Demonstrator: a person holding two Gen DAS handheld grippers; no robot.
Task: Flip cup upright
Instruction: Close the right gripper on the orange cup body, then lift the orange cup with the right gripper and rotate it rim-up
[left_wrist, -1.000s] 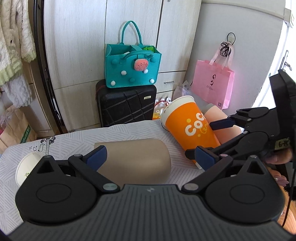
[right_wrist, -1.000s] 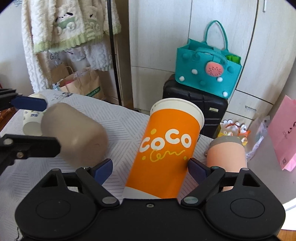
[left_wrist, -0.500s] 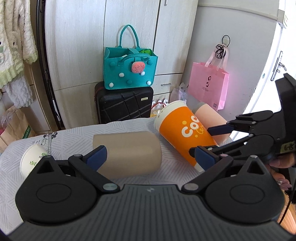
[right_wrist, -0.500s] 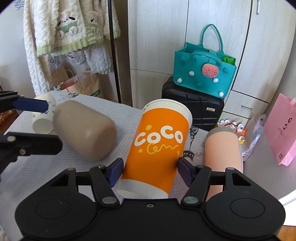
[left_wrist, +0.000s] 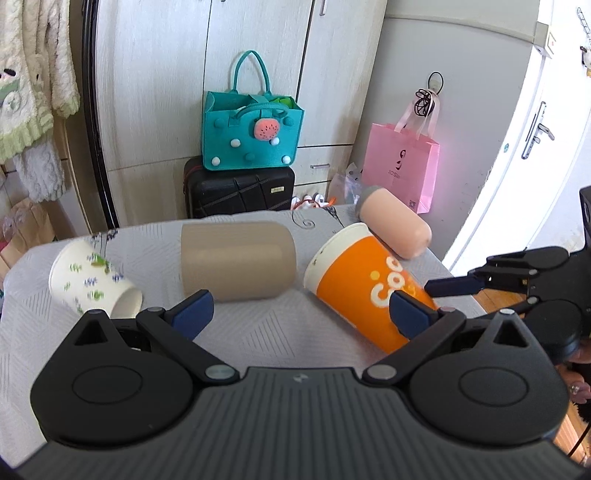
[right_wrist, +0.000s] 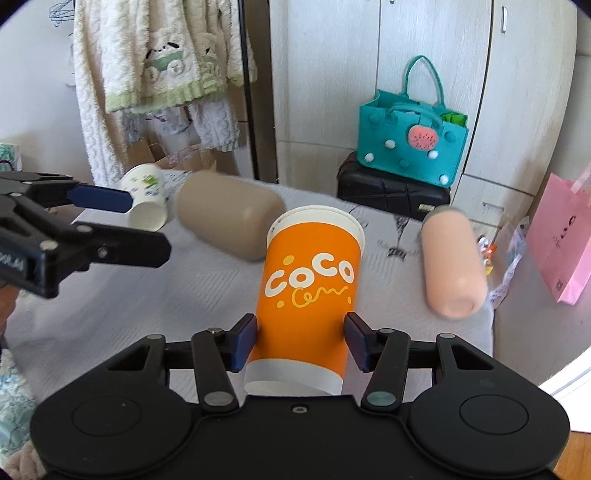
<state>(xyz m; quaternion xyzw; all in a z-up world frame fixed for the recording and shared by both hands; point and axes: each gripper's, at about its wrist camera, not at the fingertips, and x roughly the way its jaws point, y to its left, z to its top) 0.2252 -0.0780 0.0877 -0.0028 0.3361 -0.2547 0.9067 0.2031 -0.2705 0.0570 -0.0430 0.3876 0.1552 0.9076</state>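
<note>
One orange cup (right_wrist: 308, 291) on its side, gripped near the base by the right gripper (right_wrist: 301, 341).
Lying on the surface (left_wrist: 258, 332) beside the tan cup (left_wrist: 236, 260); left gripper (left_wrist: 299, 314) wide, empty. Probably mid-flip; next, to tilt the rim upward and set down on the base.

The orange cup's (right_wrist: 306, 295) base hides behind the right tongs' (right_wrist: 301, 341) body.
</note>
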